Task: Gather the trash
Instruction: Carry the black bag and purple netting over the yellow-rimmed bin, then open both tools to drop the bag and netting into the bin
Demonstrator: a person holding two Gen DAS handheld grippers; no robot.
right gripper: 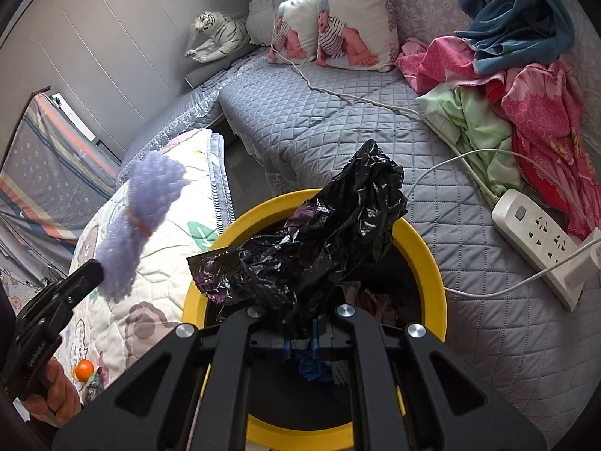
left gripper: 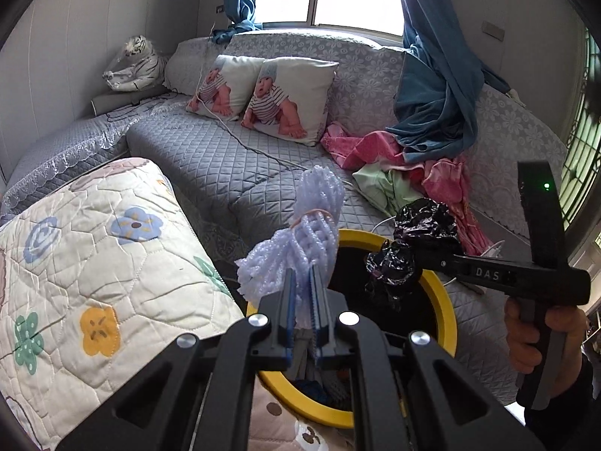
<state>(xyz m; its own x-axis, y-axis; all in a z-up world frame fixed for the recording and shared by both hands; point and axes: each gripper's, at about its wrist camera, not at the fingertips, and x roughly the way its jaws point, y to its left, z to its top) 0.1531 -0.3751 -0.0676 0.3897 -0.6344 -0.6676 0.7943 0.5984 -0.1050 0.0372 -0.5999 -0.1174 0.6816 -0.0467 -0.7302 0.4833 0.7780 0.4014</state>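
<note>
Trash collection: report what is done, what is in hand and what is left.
Done: some scraps already lie inside the yellow-rimmed bin. In hand: the left gripper is shut on white foam netting, the right gripper on a crumpled black plastic bag, both at the bin. Left: dropping both in.

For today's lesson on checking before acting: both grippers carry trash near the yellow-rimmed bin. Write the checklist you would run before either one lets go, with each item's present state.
1. Left gripper shut on the white foam net: ok.
2. Right gripper shut on the black plastic bag: ok.
3. Bag above the bin opening: ok.
4. Foam net fully over the opening: cannot tell; it hangs near the rim.
5. Room left in the bin: ok, trash lies low inside.
</note>
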